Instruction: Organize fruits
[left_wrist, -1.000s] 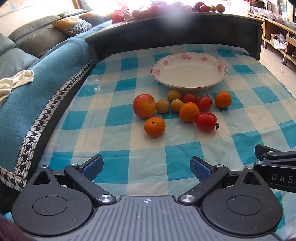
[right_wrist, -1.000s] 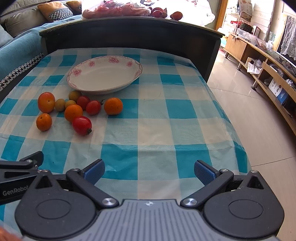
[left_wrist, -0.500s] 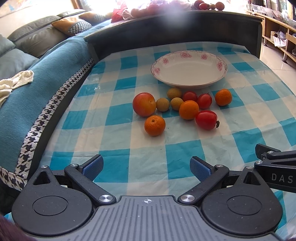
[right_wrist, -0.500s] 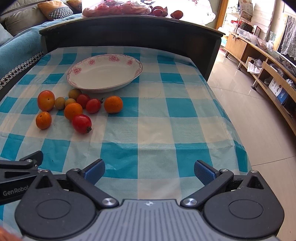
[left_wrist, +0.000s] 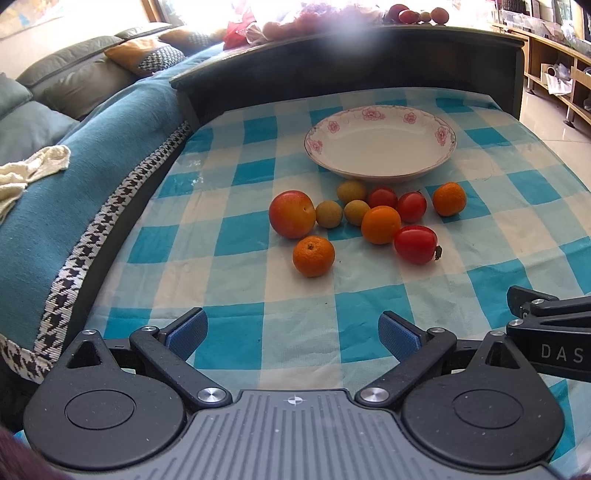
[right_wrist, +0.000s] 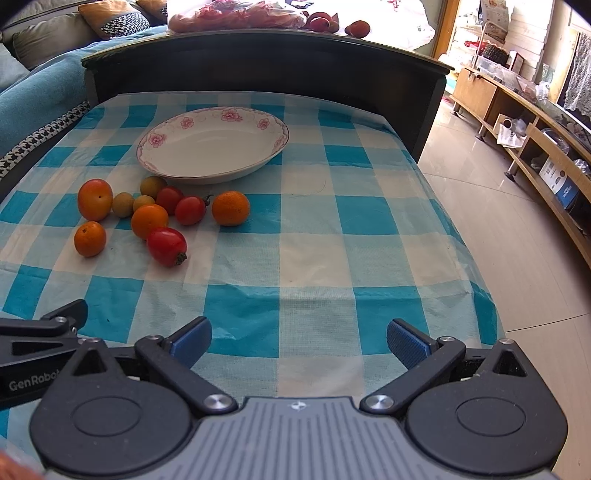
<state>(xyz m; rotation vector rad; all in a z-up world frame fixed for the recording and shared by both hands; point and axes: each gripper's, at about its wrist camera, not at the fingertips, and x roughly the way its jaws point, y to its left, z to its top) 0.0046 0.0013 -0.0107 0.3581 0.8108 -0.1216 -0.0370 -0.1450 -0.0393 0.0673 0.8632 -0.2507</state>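
Observation:
A white plate with pink flowers (left_wrist: 380, 151) (right_wrist: 212, 147) sits empty on the blue checked tablecloth (left_wrist: 258, 295). In front of it lies a cluster of fruit: a large red-orange fruit (left_wrist: 291, 214), three oranges (left_wrist: 314, 256) (left_wrist: 380, 224) (left_wrist: 448, 198), several red tomatoes (left_wrist: 415, 244) (right_wrist: 166, 245) and small yellow-green fruits (left_wrist: 328, 214). My left gripper (left_wrist: 293, 334) is open, near the table's front edge, well short of the fruit. My right gripper (right_wrist: 299, 341) is open too, to the right of the fruit, holding nothing.
A dark wooden board (right_wrist: 266, 62) rises behind the table, with more fruit on top (right_wrist: 321, 22). A blue-covered sofa (left_wrist: 85, 147) runs along the left. The table's right edge drops to a tiled floor (right_wrist: 517, 240) with a low wooden shelf (right_wrist: 535, 129).
Both grippers have crept slightly forward toward the fruit and plate. Their fingers stay open and nothing on the table has moved.

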